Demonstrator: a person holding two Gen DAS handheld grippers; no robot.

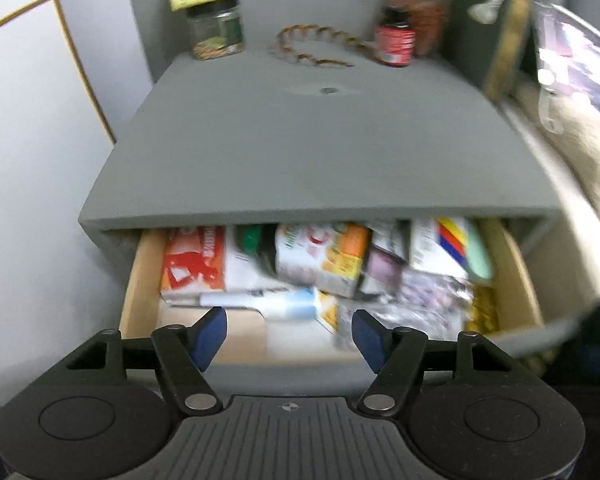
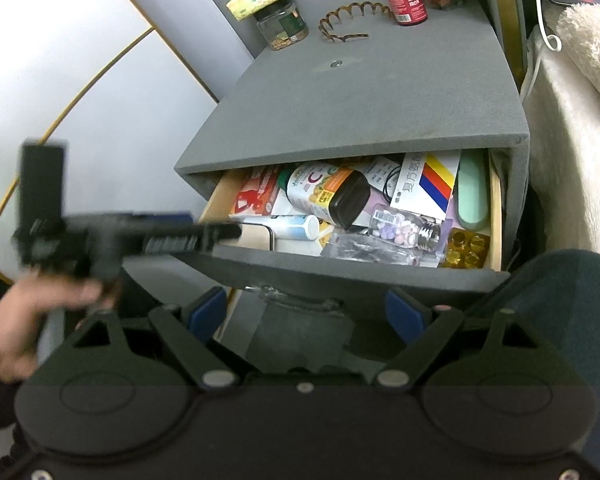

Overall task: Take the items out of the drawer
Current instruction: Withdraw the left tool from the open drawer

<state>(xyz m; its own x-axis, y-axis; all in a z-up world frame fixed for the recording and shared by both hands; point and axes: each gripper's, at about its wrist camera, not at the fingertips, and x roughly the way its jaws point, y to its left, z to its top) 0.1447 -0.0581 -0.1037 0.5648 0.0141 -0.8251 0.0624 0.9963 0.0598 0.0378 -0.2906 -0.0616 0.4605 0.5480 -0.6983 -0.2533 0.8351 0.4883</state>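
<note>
The drawer (image 2: 496, 216) is half under the cabinet top (image 2: 360, 104), hiding its far contents; the left gripper (image 2: 220, 232) and hand (image 2: 24, 320) are blurred.

Even indoor light; left wrist view motion-blurred, right sharper; fisheye bending, dark corners at edges.

You see a nightstand (image 2: 364, 116) covered in grey cloth, matt and a little rough like felt. Its drawer (image 2: 495, 216) has walls of pale, smooth wood. Inside, the vitamin bottle (image 2: 320, 196) is glossy plastic with a dark matt cap, and the small pill bottle (image 2: 404, 228) is clear with a metal-looking screw neck. The box (image 2: 428, 184) is smooth printed paper card. The blister pack (image 2: 466, 250) is shiny gold. Your gripper pads (image 1: 210, 338) look blue, matt and rubbery, on black plastic arms.
</note>
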